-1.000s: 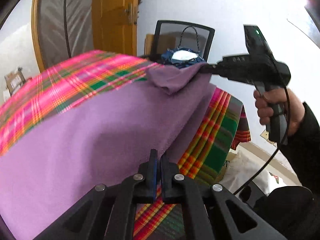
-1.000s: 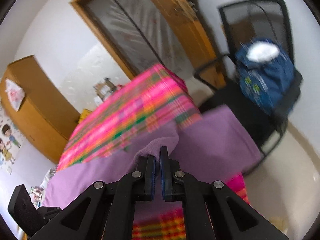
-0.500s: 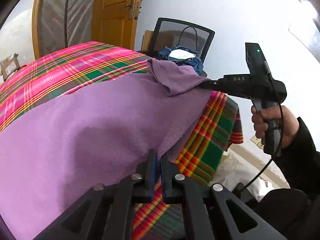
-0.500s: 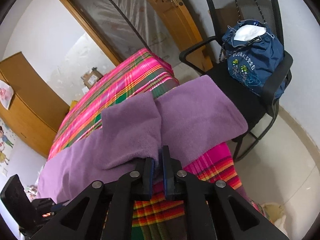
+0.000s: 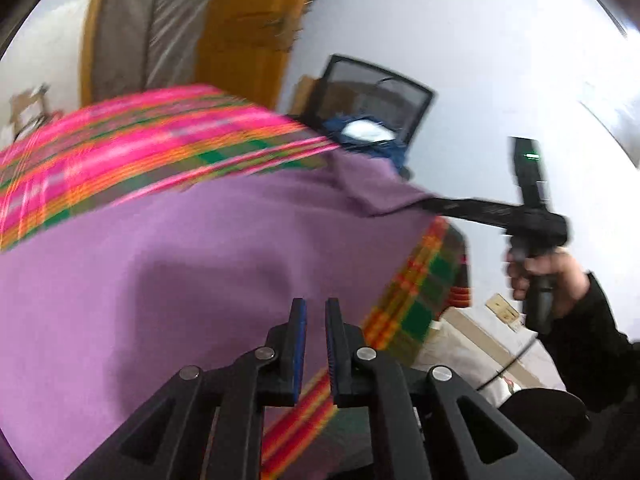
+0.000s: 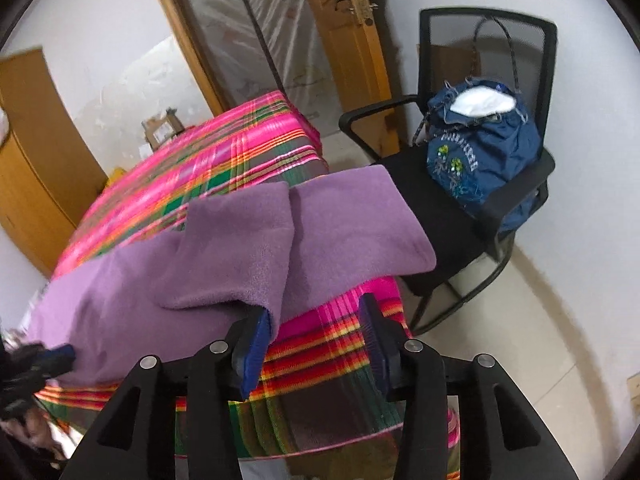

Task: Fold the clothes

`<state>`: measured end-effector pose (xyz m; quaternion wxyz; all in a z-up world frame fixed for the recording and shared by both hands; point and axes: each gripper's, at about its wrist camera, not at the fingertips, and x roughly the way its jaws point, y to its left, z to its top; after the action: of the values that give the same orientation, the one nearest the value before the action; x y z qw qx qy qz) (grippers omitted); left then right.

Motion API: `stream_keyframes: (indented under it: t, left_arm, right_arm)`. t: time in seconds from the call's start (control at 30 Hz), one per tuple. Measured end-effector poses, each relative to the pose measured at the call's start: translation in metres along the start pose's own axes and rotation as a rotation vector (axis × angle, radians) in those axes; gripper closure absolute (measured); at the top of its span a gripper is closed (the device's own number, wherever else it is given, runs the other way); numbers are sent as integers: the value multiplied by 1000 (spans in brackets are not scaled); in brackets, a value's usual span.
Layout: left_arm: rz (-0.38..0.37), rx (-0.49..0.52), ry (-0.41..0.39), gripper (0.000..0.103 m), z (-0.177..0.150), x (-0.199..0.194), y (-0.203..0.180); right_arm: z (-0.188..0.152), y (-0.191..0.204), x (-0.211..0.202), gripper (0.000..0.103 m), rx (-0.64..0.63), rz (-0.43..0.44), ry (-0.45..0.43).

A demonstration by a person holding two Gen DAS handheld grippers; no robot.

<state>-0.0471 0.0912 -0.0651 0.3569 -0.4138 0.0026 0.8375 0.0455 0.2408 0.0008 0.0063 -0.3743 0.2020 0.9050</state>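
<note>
We are at the release end of a fold: the purple cloth (image 6: 224,264) lies across the near end of the table, and 1 corner flap (image 6: 244,240) has been brought over onto the layer below. The right gripper (image 6: 316,344) has just been opening; its jaws now stand wide apart, and the flap's edge rests against the left pad without being pinched. The left gripper (image 5: 316,344) has its jaws slightly apart with a narrow gap, sitting over the cloth's near edge; the view is blurred, but no fabric seems caught between the pads.

To do this step well, we judge both grippers should back straight out along their own line, low and slow, so the fleecy nap does not drag on a pad and pull the flap open. The flap sits skewed to the cloth's edge, so a light nudge to square it before the next fold would probably pay off.

The table wears a slick-looking pink and green plaid cover (image 6: 208,160), which hangs over the edge; the cloth could slide on it, and part of it already overhangs the far corner. Beyond that corner stands a black mesh chair (image 6: 480,208) with a blue bag (image 6: 480,152) on its seat. Behind are a wooden door (image 6: 348,40), a plastic-covered doorway and white walls.
</note>
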Motion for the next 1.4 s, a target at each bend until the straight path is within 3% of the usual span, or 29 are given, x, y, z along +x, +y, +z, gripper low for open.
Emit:
stream_keyframes:
  t: [0.1, 0.17, 0.3, 0.5, 0.57, 0.63, 0.7, 0.77, 0.83, 0.97, 1.03, 1.13, 1.27, 1.33, 1.4]
  left_arm:
    - [0, -44, 15, 95, -4, 6, 11]
    - [-6, -47, 13, 95, -4, 7, 12]
    - [-4, -29, 20, 95, -2, 6, 13]
    - [-20, -49, 9, 95, -4, 5, 17]
    - [-19, -50, 7, 95, -4, 6, 17]
    - [-18, -48, 7, 95, -3, 7, 17]
    - [-16, -46, 5, 95, -2, 7, 17]
    - [-18, -48, 4, 95, -2, 8, 18]
    - [-20, -50, 4, 95, -2, 8, 18]
    - [-16, -53, 2, 95, -1, 9, 18]
    - [-9, -50, 2, 95, 0, 10, 17]
    - [-8, -51, 3, 95, -1, 9, 17]
    - [1, -48, 1, 95, -2, 8, 15]
    - [4, -48, 0, 94, -2, 8, 15]
    - [3, -49, 1, 95, -2, 9, 15]
  right_arm:
    - [-2, -38, -2, 56, 285, 218, 7]
    - [-4, -54, -1, 56, 389, 280, 10]
    - [-2, -51, -6, 54, 354, 242, -20]
    - [8, -48, -7, 54, 295, 151, 24]
    - [13, -31, -2, 54, 131, 27, 88]
    - [9, 6, 3, 54, -209, -208, 135]
    - [-6, 40, 8, 55, -527, -413, 117]
    - [-19, 58, 11, 55, -734, -515, 92]
    - [-19, 61, 3, 55, -740, -440, 75]
    - [-2, 62, -27, 55, -566, -180, -46]
    - [-3, 77, -33, 55, -602, -106, -91]
    - [-14, 98, -17, 55, -722, -72, -59]
    - [-23, 109, 10, 55, -768, -30, 8]
    - [-31, 111, 15, 61, -774, -31, 34]
    - [-33, 110, 21, 76, -780, -41, 61]
